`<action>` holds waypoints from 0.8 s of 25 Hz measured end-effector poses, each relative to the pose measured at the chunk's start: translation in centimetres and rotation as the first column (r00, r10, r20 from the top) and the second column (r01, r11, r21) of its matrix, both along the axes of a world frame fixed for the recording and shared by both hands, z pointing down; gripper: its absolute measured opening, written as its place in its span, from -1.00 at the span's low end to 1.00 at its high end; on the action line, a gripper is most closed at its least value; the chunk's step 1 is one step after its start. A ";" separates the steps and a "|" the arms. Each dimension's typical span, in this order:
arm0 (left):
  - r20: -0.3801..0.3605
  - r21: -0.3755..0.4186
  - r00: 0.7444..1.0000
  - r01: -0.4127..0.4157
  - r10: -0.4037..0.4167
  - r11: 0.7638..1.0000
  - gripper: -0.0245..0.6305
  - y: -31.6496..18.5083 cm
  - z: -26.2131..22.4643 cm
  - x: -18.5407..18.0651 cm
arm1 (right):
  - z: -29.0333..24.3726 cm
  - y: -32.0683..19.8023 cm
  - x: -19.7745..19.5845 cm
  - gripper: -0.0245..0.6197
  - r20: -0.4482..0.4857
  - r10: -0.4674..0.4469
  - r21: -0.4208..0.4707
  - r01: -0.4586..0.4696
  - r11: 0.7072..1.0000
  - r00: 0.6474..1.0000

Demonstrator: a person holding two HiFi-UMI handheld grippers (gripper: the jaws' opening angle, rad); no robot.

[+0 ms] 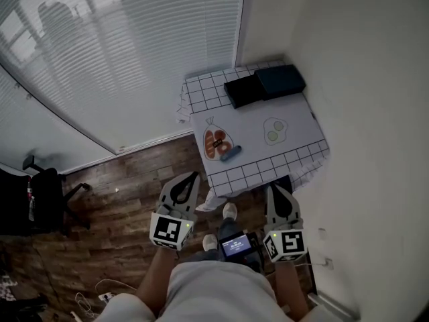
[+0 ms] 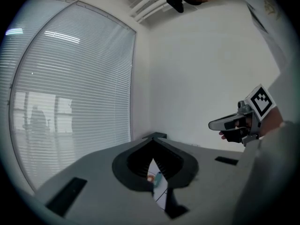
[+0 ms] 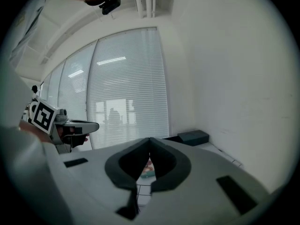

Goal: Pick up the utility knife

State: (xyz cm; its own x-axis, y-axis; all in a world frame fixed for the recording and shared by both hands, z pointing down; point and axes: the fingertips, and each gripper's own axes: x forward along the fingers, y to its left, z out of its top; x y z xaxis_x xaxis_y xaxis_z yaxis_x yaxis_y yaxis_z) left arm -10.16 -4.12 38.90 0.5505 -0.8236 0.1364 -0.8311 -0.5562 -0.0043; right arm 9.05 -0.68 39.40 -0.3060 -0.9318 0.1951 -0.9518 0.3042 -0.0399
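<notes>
The blue utility knife (image 1: 230,154) lies on the near half of the table, against a clear bag of red-orange items (image 1: 216,143). Both grippers hang short of the table's near edge, over the floor. My left gripper (image 1: 192,177) points at the table's near left corner, its jaws shut and empty. My right gripper (image 1: 273,189) sits by the near right corner, its tips meeting with nothing held. In the left gripper view the knife (image 2: 158,177) shows as a teal sliver through the gap below the closed tips (image 2: 154,138). The right gripper's closed tips (image 3: 150,138) aim along the table.
A checked cloth covers the table (image 1: 268,166). Two dark boxes (image 1: 263,84) sit at its far end, and a small bag of green items (image 1: 275,131) lies to the right. A white wall runs along the right, blinds (image 1: 134,52) along the left, and a black chair (image 1: 47,193) stands on the wooden floor.
</notes>
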 end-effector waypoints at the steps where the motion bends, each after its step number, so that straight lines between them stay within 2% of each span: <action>1: 0.005 -0.001 1.000 -0.003 0.003 1.000 -0.91 -0.6 0.2 0.2 | 0.2 -0.7 0.0 -0.90 -0.002 -0.004 -0.008 0.004 1.000 1.000; 9: 0.036 -0.043 0.999 -0.018 0.019 0.999 -0.91 -4.2 3.5 1.9 | 2.3 -4.4 1.1 -0.90 -0.026 -0.023 -0.061 0.021 0.998 0.999; 20: 0.085 -0.124 0.992 -0.077 0.088 0.989 -0.91 -6.8 8.0 4.7 | 6.3 -6.8 2.4 -0.90 -0.017 -0.024 -0.143 0.021 0.990 1.000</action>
State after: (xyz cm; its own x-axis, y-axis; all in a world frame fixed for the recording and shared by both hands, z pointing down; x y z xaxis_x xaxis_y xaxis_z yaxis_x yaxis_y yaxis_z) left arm -5.42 -10.94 46.91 0.5972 -0.7502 0.2839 -0.7813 -0.6241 -0.0056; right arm 11.42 -7.44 45.70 -0.3220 -0.8870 0.3309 -0.9456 0.3182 -0.0671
